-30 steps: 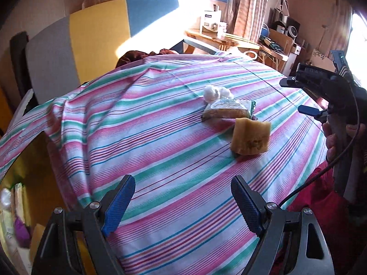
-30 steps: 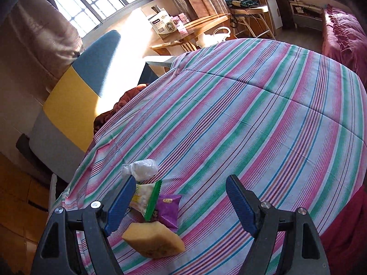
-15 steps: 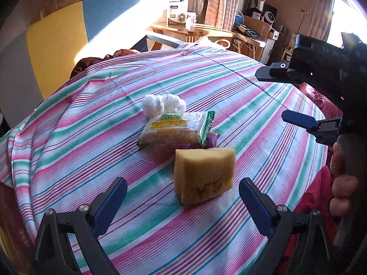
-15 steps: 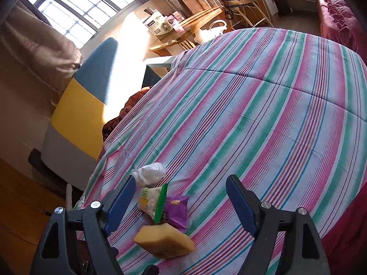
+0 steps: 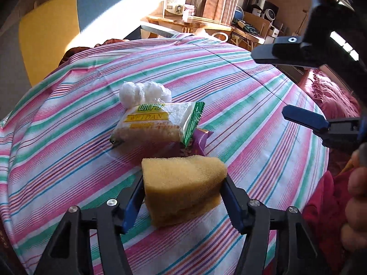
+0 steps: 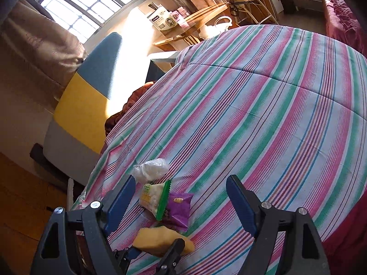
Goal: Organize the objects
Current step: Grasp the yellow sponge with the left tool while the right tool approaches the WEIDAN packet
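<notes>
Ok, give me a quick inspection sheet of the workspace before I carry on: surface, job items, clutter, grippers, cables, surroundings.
Surface: striped bedspread, flat, a few creases.
Job's things: yellow sponge nearest; behind it a purple packet, partly under a green-edged snack packet; white plastic bundle at the far end.
Clutter: nothing seen.
Grippers: left gripper closing, pads against both sides of the sponge; right gripper open, empty, held above the packets.
Cables: nothing seen on the bedspread.
Surroundings: blue, yellow and grey headboard, wooden table with boxes, window, curtains.
</notes>
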Demonstrator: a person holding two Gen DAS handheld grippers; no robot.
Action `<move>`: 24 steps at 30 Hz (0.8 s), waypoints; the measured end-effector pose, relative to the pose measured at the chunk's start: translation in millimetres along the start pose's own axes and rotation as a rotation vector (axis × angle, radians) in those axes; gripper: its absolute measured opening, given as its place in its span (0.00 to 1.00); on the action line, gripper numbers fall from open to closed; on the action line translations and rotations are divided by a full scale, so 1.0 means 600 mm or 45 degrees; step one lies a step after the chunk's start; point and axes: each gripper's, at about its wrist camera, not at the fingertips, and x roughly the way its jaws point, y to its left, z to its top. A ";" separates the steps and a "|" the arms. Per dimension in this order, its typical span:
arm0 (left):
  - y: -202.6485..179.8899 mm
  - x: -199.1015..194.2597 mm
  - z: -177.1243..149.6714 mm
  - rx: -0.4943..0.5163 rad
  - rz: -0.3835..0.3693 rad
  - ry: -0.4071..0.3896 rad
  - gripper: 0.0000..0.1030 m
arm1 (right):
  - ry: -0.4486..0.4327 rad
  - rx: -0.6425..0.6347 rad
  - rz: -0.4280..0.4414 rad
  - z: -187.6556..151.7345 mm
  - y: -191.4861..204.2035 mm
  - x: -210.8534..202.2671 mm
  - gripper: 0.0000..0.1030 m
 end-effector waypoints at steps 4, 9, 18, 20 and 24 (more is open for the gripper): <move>0.019 -0.045 -0.034 -0.015 -0.072 -0.005 0.61 | 0.018 -0.066 -0.016 -0.006 0.015 0.007 0.80; 0.062 -0.099 -0.088 -0.082 -0.116 0.034 0.61 | 0.069 -0.166 -0.035 -0.019 0.037 0.022 0.80; 0.110 -0.183 -0.164 -0.075 -0.093 0.009 0.61 | 0.227 -0.601 -0.085 -0.071 0.132 0.070 0.80; 0.114 -0.193 -0.172 -0.063 -0.089 -0.004 0.61 | 0.271 -0.809 -0.109 -0.082 0.169 0.087 0.80; 0.119 -0.206 -0.183 -0.069 -0.108 -0.023 0.61 | 0.412 -1.170 -0.203 -0.093 0.221 0.142 0.80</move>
